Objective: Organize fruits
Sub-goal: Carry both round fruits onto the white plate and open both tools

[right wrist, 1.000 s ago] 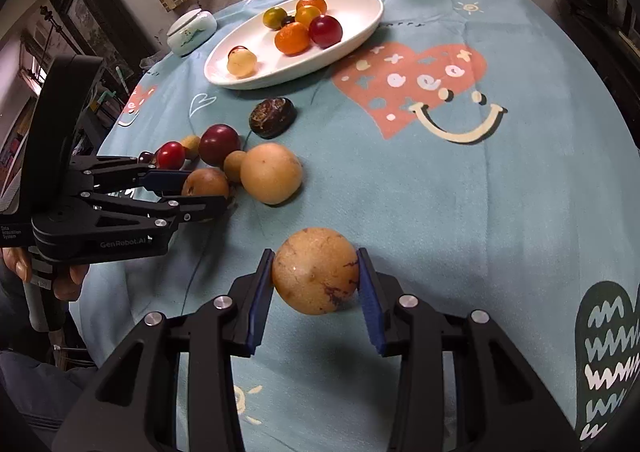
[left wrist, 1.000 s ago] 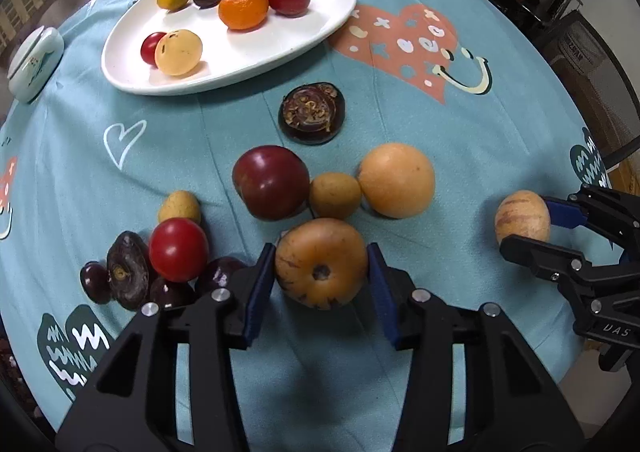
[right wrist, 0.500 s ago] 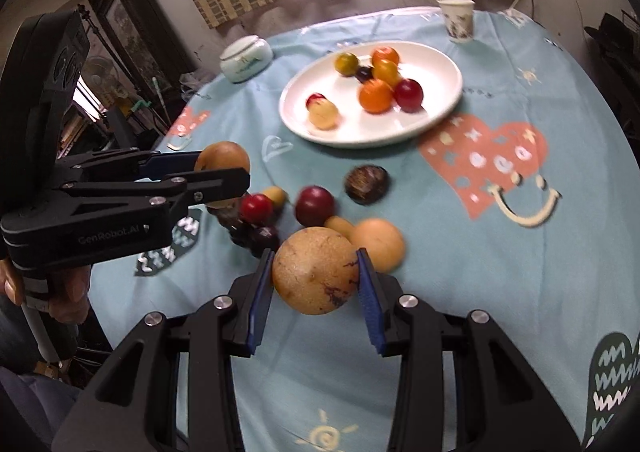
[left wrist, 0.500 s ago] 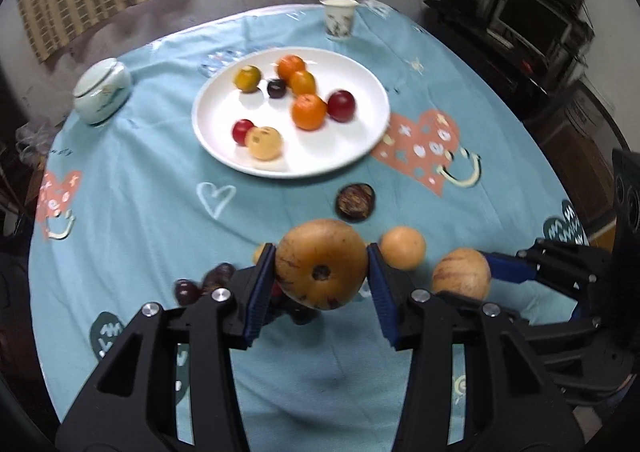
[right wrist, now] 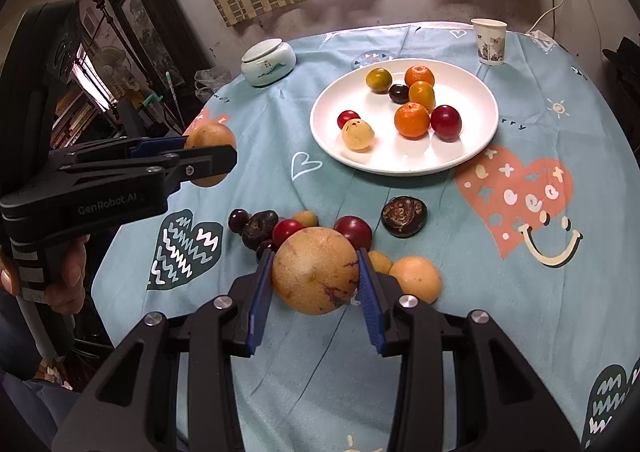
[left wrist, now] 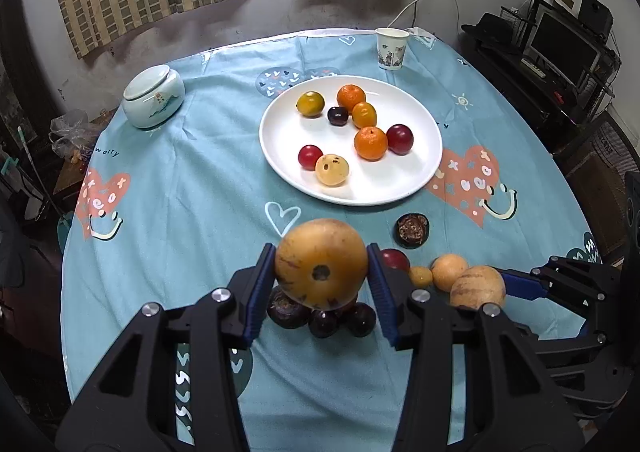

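Between the blue pads of the left gripper (left wrist: 321,284) a round tan fruit with a dark stem pit (left wrist: 321,264) is gripped, and it is held above the tablecloth (left wrist: 180,192). Between the pads of the right gripper (right wrist: 315,284) a second tan fruit with purple streaks (right wrist: 315,270) is clamped in the same way, also lifted from the cloth. The left gripper is seen again in the right wrist view, at the left side, where a hand (right wrist: 64,276) is closed around its handle.

Under and just behind both held fruits a loose group is left on the cloth: dark purple plums (left wrist: 324,322), a red cherry tomato (right wrist: 287,230), a dark red plum (right wrist: 354,232), a small yellow-brown fruit (right wrist: 379,262) and an orange-tan fruit (right wrist: 416,278). Slightly farther a dark, wrinkled half fruit (right wrist: 403,216) is lying alone.

Beyond it a white plate (left wrist: 400,188) is placed, and on it eight fruits are gathered, among them two mandarins (left wrist: 371,143), a pale yellow spotted fruit (left wrist: 332,170) and a dark red plum. At the far edge a lidded ceramic jar (left wrist: 153,96) and a paper cup (left wrist: 392,48) are standing, well apart.
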Demonstrator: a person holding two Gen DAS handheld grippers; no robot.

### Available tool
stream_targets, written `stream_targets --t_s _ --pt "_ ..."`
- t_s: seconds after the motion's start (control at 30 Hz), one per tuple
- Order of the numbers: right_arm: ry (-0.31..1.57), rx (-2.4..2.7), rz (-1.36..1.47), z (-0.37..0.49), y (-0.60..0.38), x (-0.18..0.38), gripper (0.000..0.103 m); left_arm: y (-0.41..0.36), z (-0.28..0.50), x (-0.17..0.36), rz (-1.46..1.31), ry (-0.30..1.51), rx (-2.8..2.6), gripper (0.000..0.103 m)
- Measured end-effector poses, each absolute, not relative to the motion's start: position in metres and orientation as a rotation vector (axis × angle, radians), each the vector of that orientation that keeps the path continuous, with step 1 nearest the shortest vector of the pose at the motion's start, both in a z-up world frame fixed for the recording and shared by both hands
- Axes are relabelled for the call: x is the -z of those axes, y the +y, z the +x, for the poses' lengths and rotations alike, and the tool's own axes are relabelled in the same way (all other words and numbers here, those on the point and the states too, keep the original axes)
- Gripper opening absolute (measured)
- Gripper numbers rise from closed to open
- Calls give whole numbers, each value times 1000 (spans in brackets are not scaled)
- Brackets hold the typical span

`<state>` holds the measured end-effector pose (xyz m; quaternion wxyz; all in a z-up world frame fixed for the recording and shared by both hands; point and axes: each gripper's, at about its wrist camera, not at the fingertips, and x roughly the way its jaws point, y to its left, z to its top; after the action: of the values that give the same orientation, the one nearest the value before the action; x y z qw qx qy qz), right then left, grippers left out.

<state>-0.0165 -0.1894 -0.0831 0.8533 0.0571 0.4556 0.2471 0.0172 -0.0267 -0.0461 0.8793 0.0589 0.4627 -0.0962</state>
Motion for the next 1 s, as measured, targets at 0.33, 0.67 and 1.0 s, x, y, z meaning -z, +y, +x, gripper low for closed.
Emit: stream_targets --t_s 0.33,0.67,1.0 --pt "968 -499 139 3 -202 88 41 -37 40 54 135 980 215 46" --pt "987 -489 154 5 -206 98 41 -5 47 60 76 977 182 46" --pt "1076 -516 155 -24 -190 126 41 40 18 79 13 1032 121 46"
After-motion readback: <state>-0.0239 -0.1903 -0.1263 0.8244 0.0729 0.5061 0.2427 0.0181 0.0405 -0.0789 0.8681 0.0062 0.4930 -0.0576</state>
